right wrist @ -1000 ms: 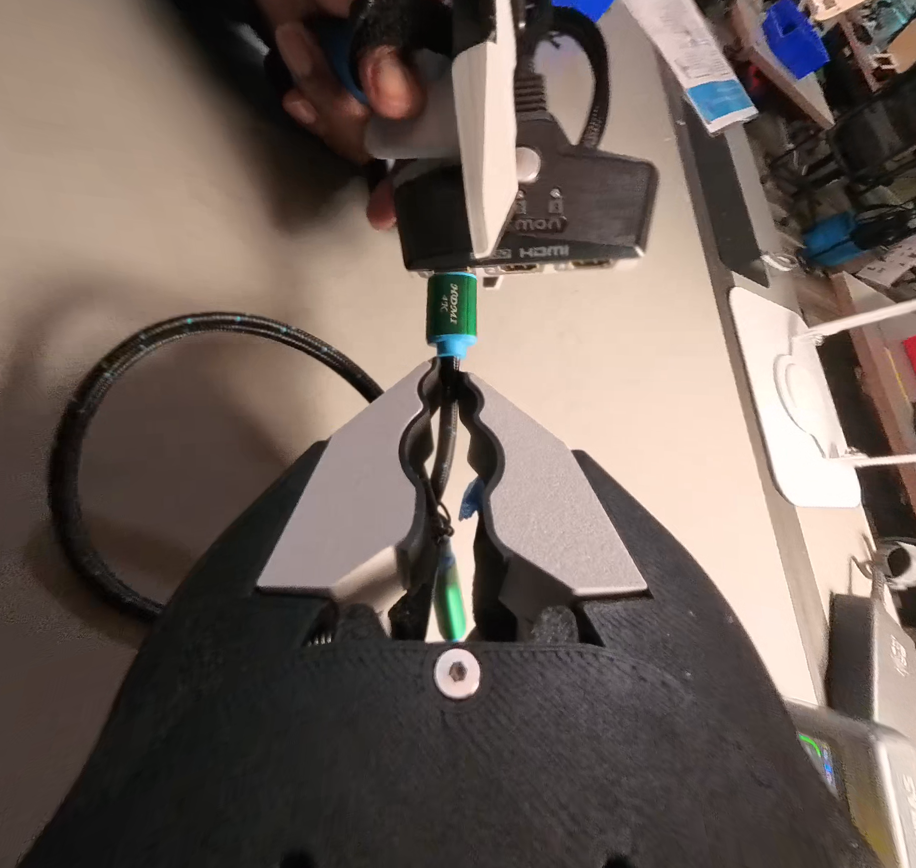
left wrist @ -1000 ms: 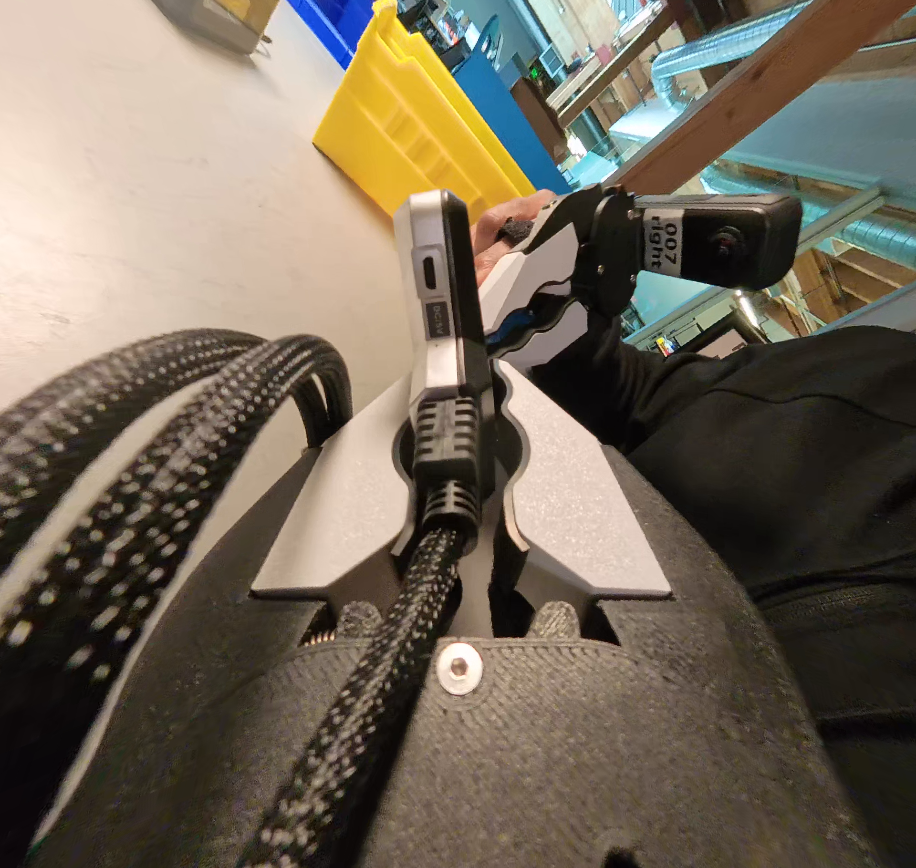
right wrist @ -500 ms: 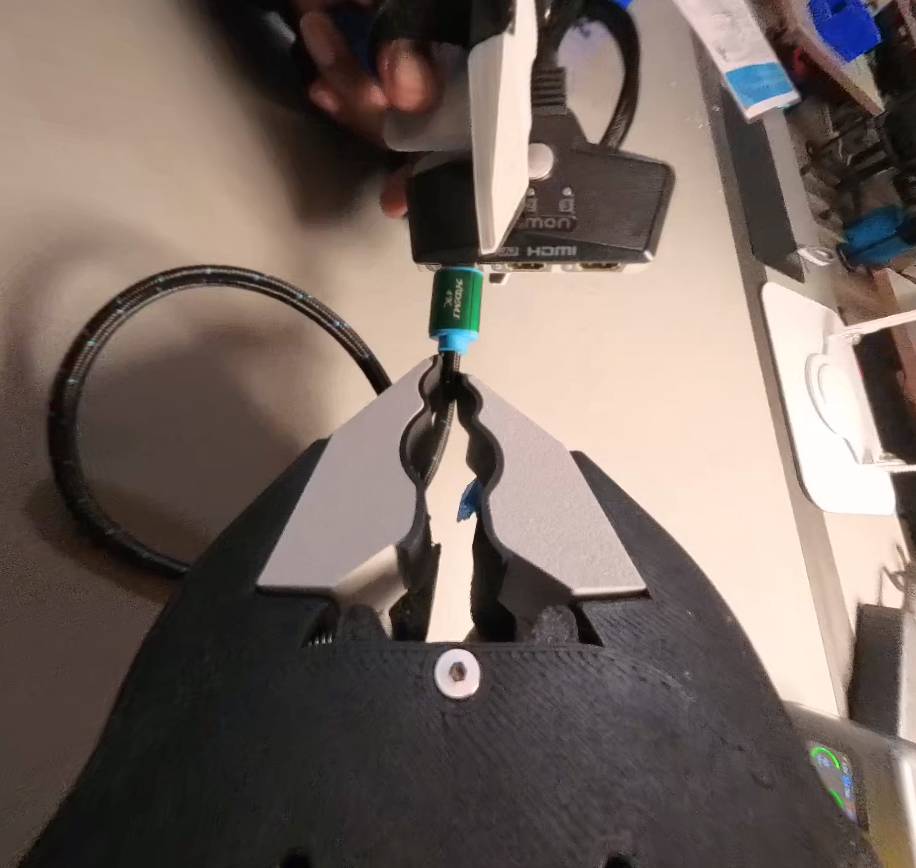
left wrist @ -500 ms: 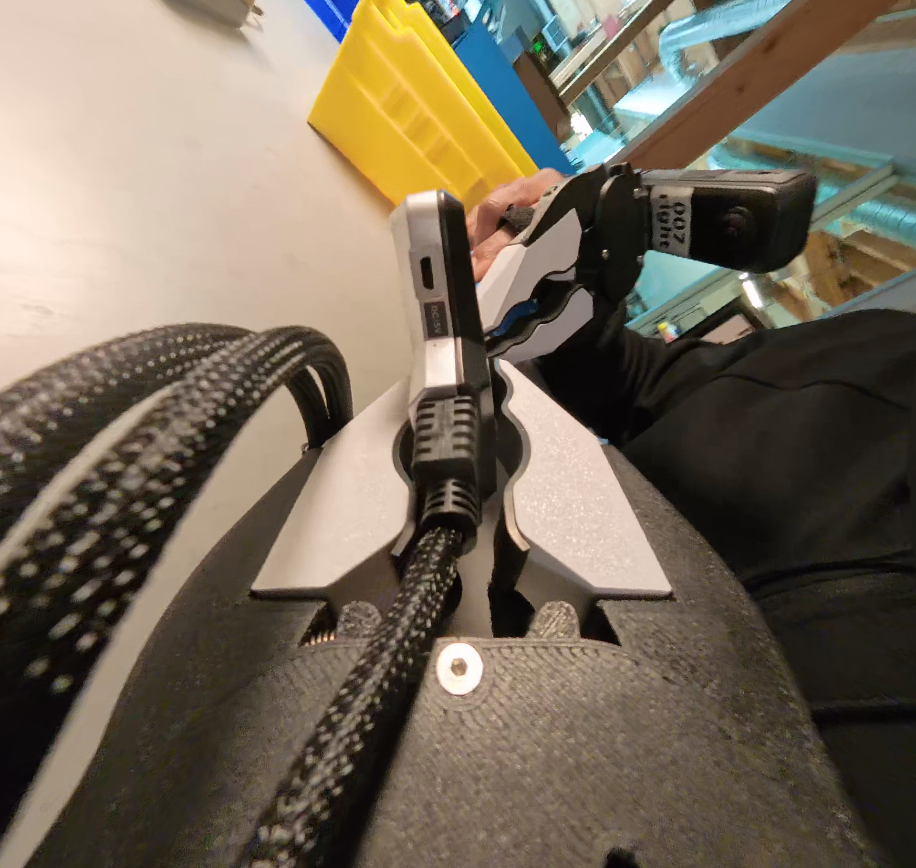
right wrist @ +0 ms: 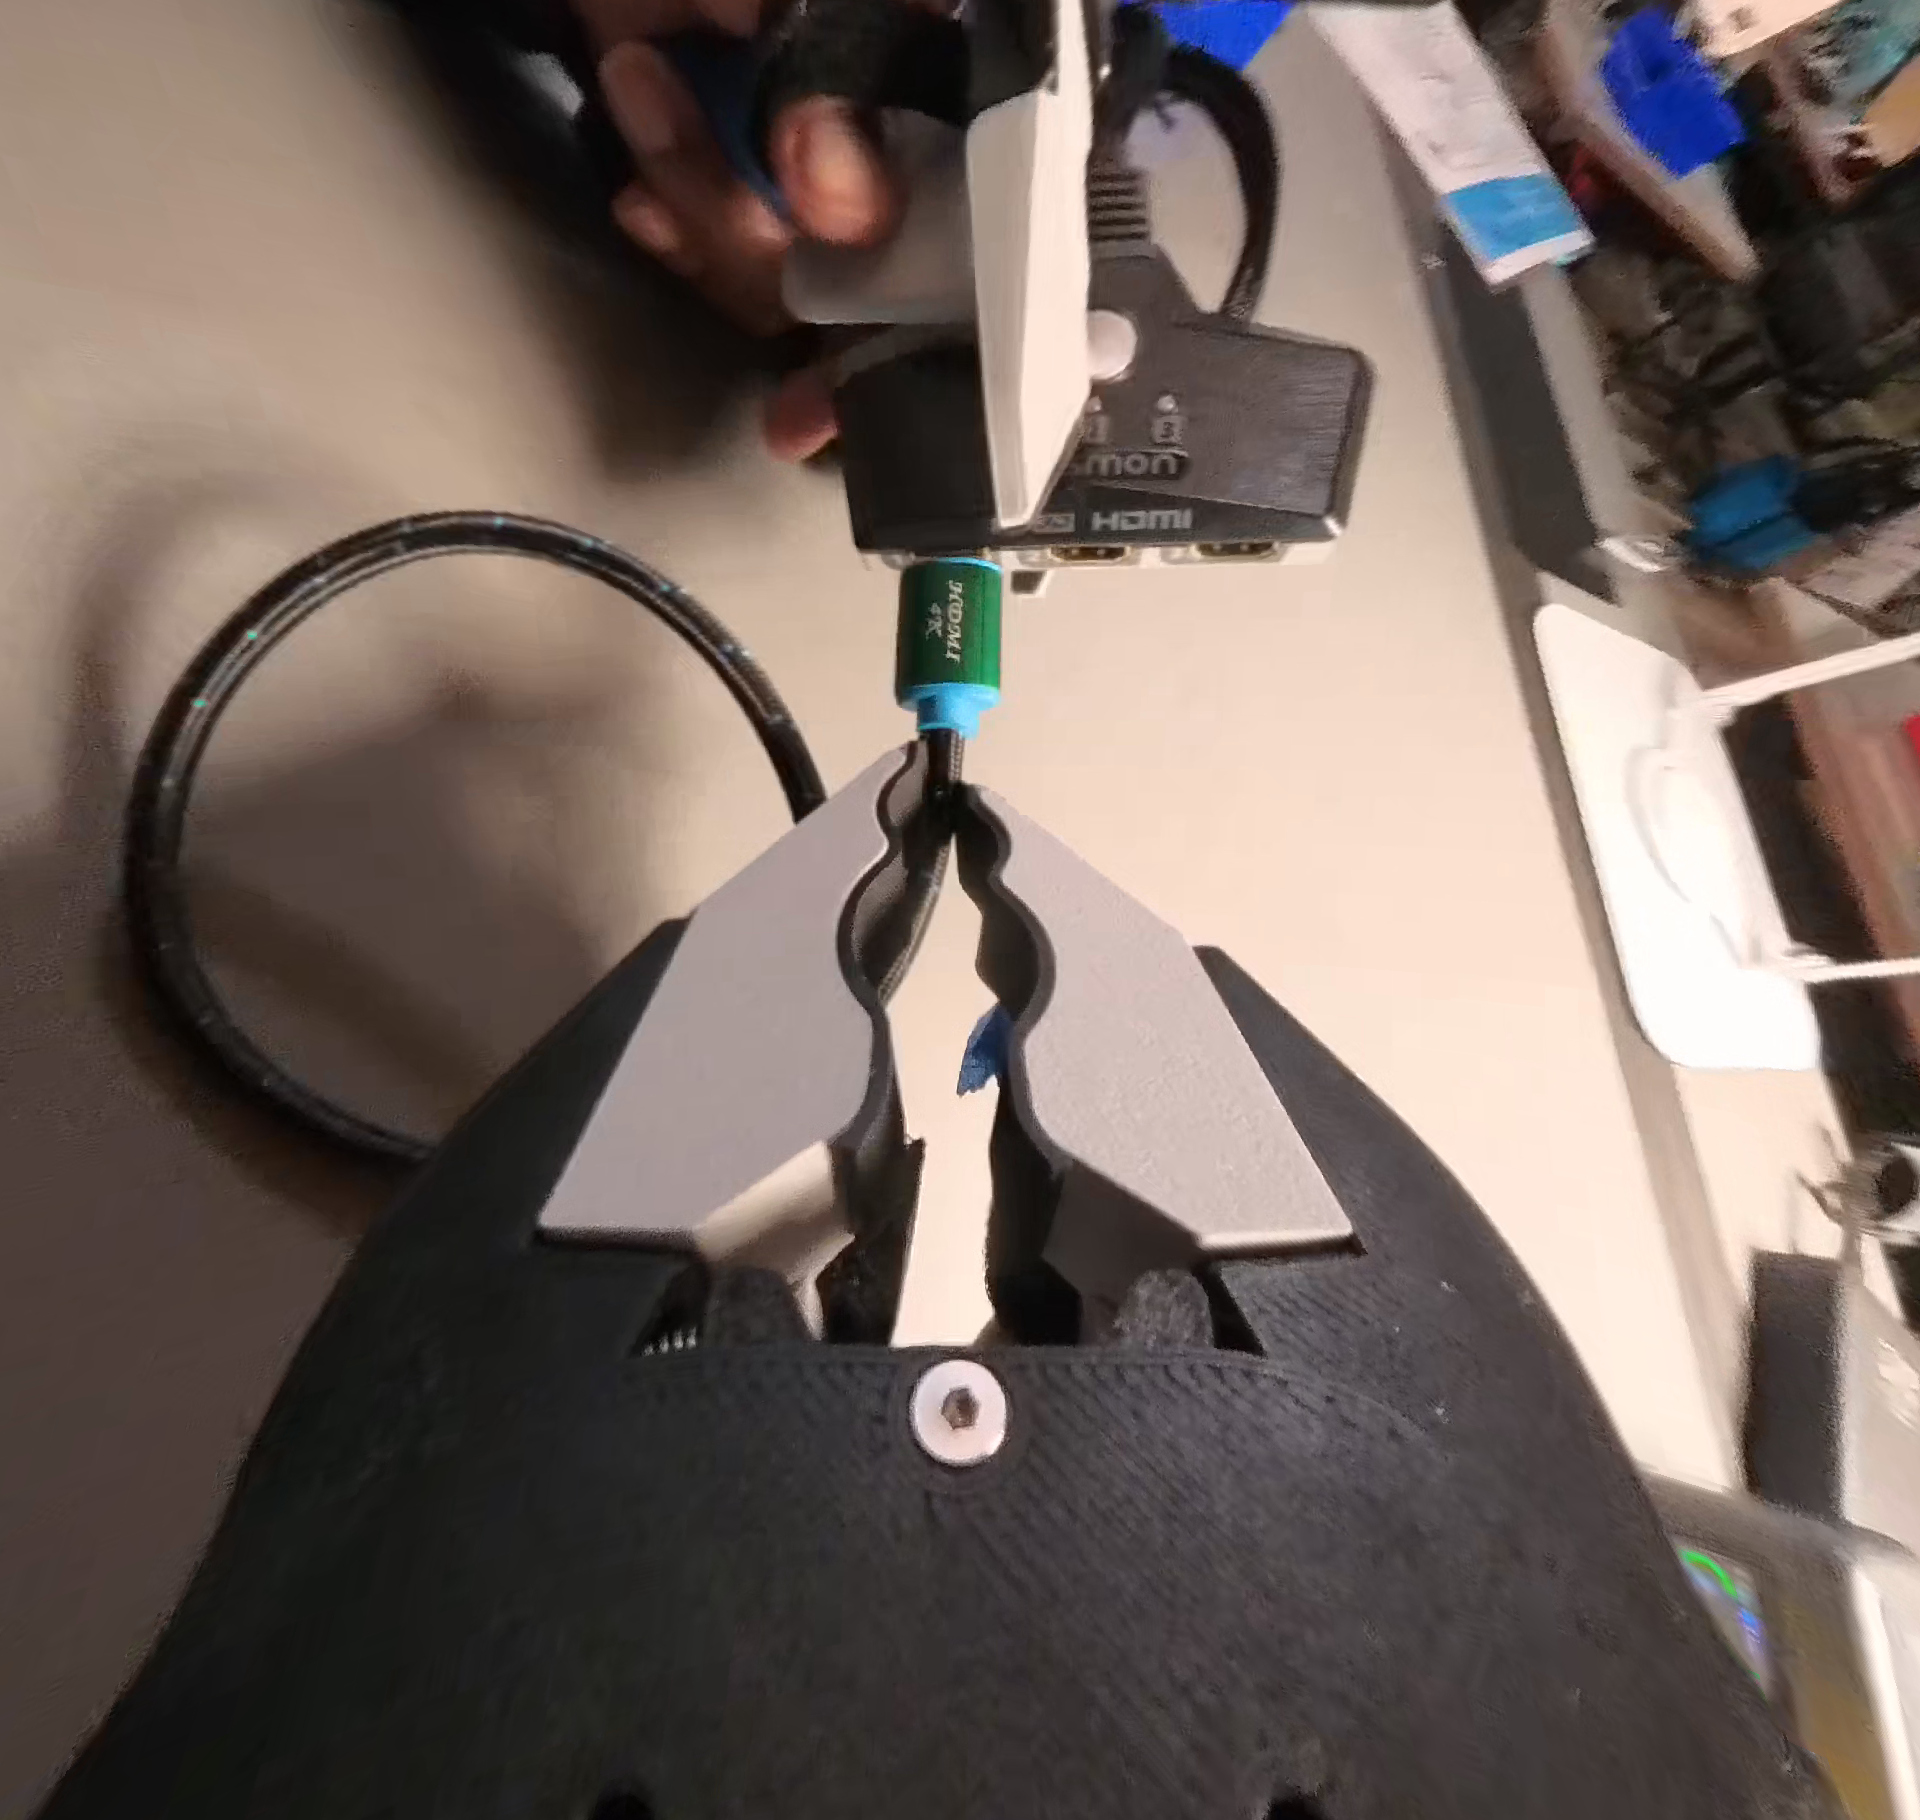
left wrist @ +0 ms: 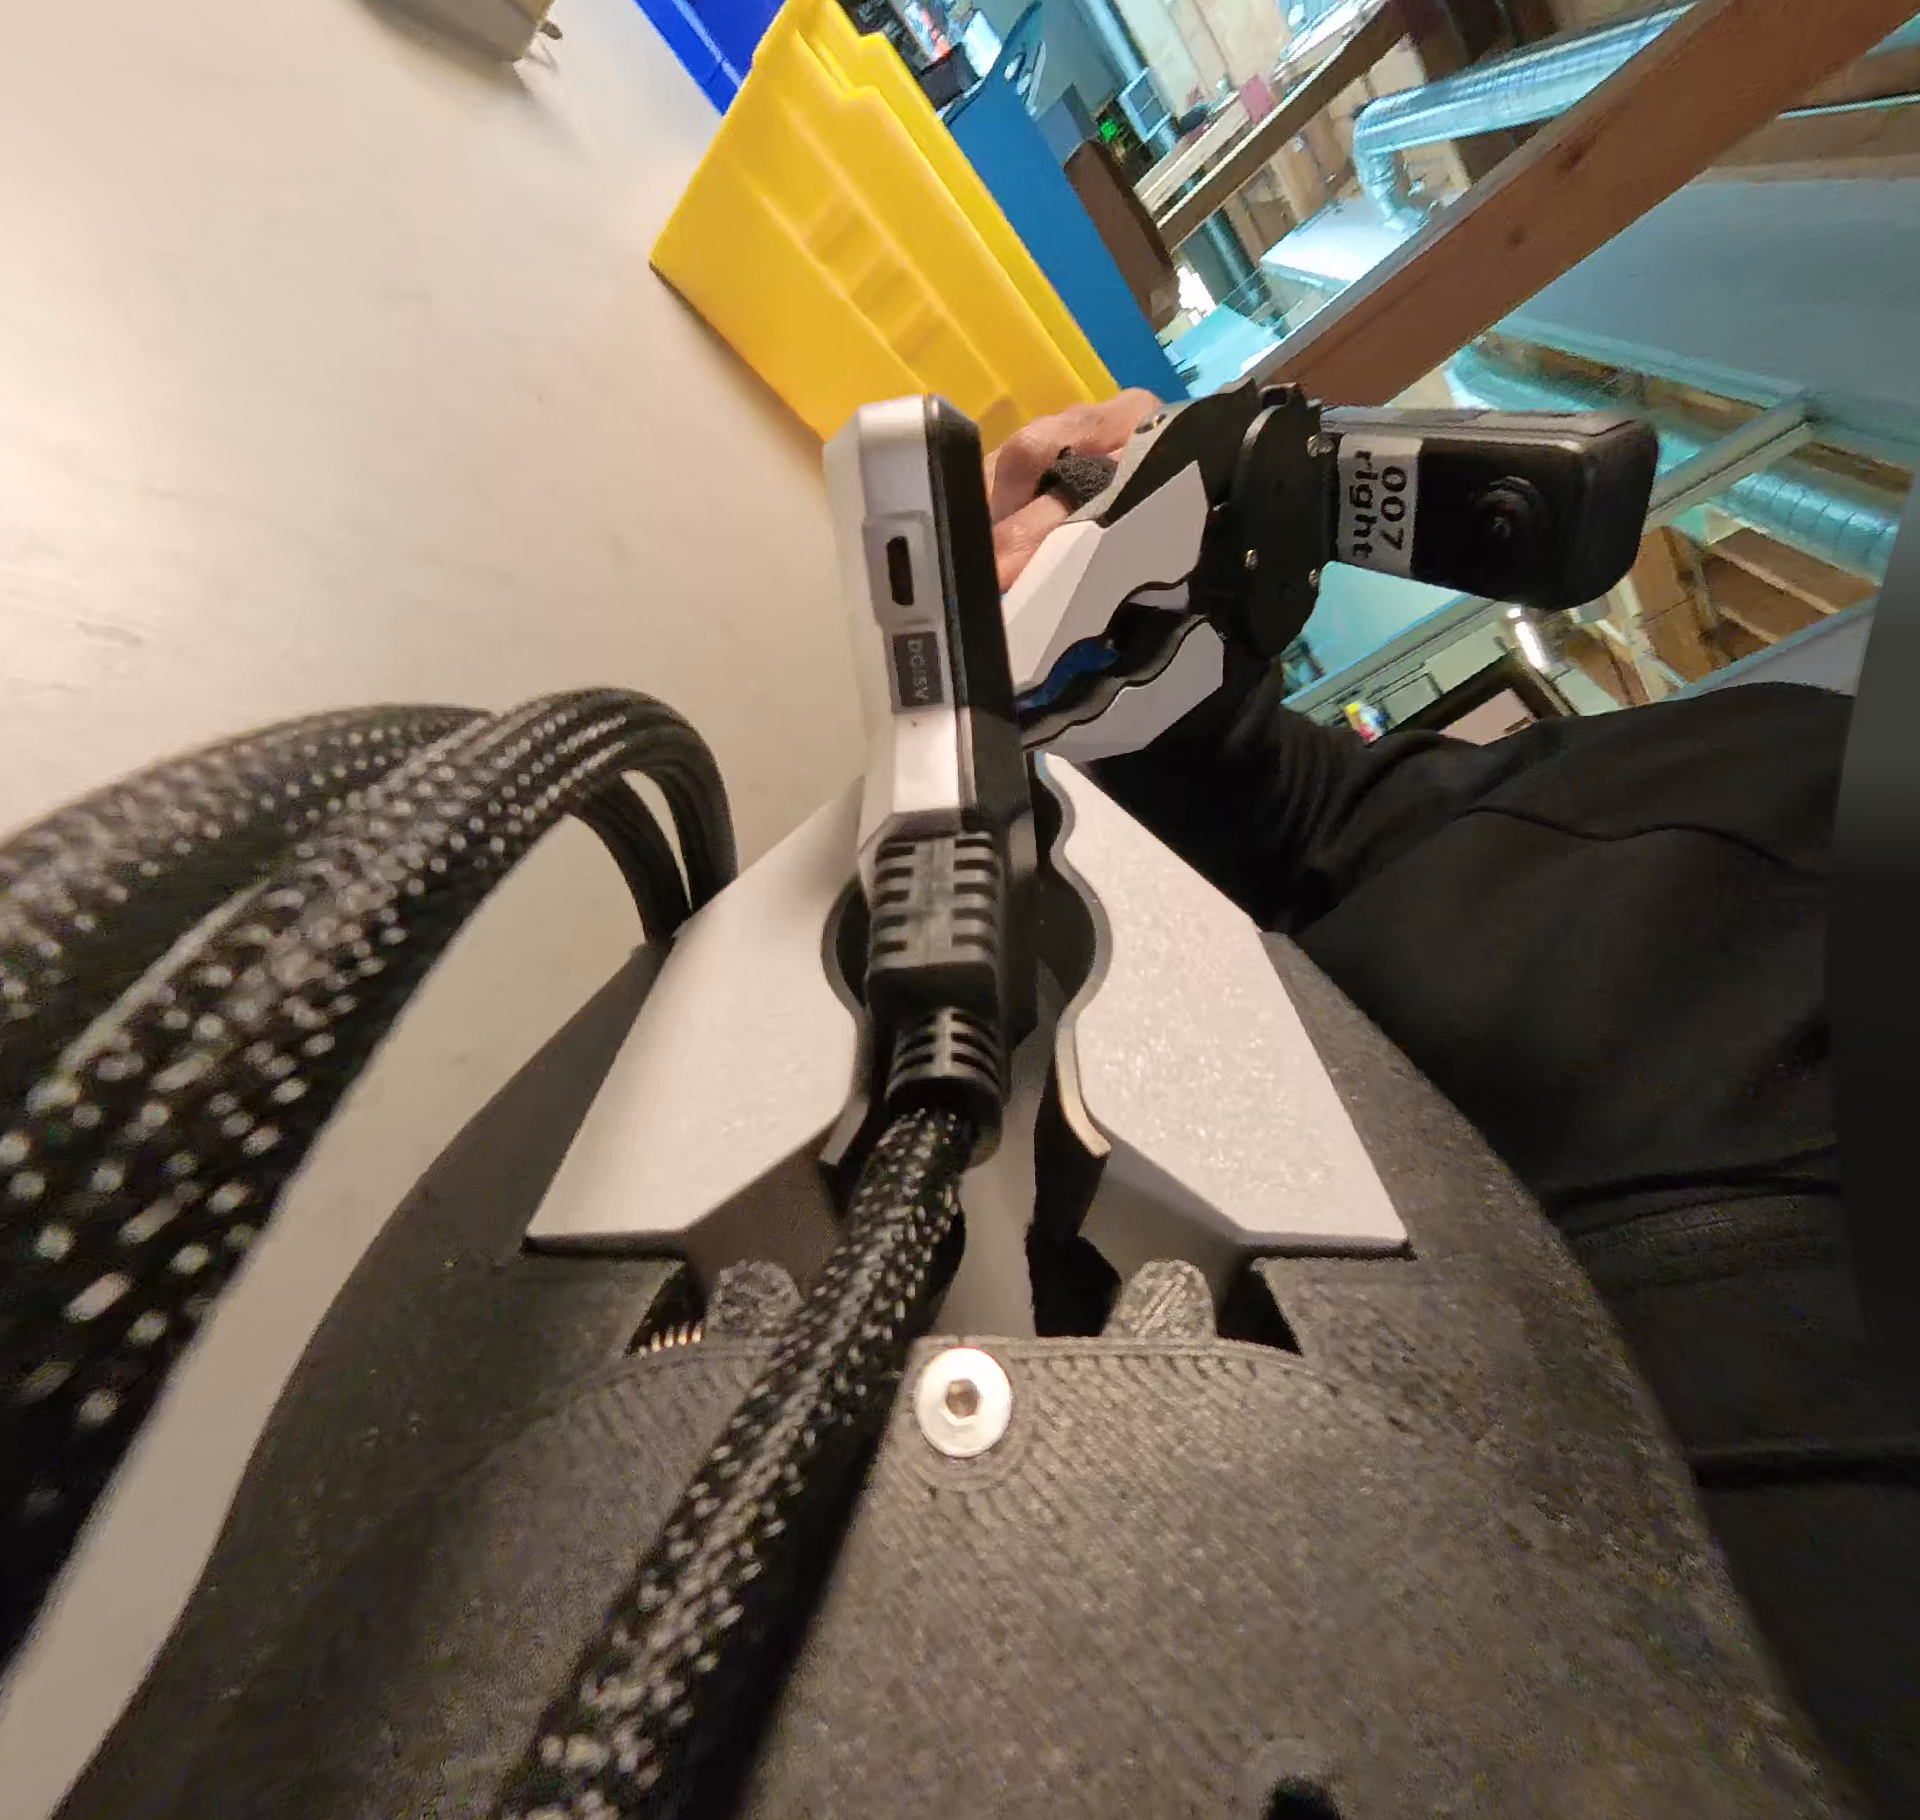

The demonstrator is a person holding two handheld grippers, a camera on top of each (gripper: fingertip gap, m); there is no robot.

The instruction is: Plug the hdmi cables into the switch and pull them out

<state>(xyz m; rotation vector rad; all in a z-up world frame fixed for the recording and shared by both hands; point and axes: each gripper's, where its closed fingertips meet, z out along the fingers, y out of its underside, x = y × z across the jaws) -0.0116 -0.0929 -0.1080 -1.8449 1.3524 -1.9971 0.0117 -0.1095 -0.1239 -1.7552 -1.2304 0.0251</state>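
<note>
The switch (right wrist: 1195,440) is a small black box held off the table (right wrist: 364,316), edge-on in the left view. We judge it light and rigid, with a smooth shell that could slip or twist under a sideways load.

The green plug (right wrist: 948,640) sits in the leftmost front port; two ports beside it are empty. Its metal shell looks hard and slick, and offers the better hold. The braided cable (right wrist: 457,565) behind it is flexible and loops loosely on the table.

The right gripper (right wrist: 940,794) pinches the cable just behind the plug's blue collar, tips nearly together, not on the plug body. A pull from there loads the strain relief; we would sooner hold the green shell and pull straight along the port axis.

The left gripper (left wrist: 951,835) is closed across the switch's rear end, where a black plug (left wrist: 935,923) enters. Its thick braided cable (left wrist: 343,835) is stiffer and arcs to the left, so it may tug the switch.

A yellow bin (left wrist: 883,243) stands well behind.
</note>
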